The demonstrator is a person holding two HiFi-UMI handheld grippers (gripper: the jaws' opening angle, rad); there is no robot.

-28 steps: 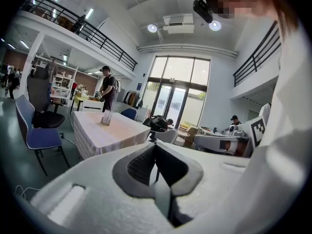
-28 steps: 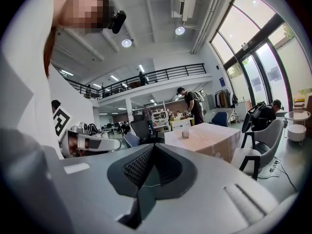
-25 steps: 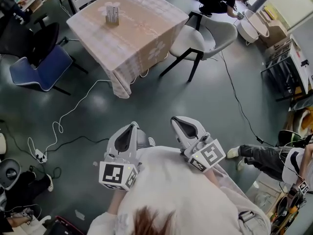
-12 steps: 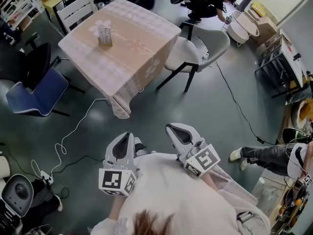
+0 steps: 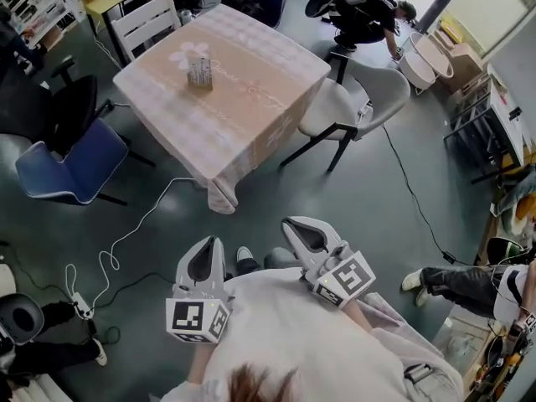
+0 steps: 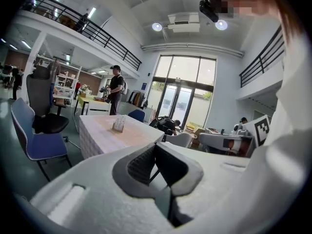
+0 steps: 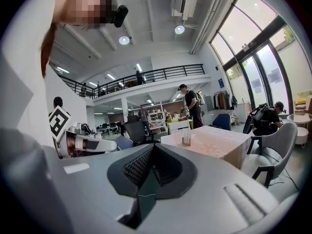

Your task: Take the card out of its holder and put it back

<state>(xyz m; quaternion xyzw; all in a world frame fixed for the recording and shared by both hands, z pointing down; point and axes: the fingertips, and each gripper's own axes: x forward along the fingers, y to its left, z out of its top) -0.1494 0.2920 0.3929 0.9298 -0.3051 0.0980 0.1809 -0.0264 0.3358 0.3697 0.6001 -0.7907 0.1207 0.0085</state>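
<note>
The holder on the table is too small for detail.

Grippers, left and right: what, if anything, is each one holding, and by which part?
Nothing is held. The left gripper and the right gripper both have their jaws shut and empty; the card holder stands apart on the table.

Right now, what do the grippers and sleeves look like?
Both the left gripper and right gripper have rounded light-grey shells with dark ribbed jaw pads. Each carries a white cube with black square markers. The person wears a pale long-sleeved top.
</note>
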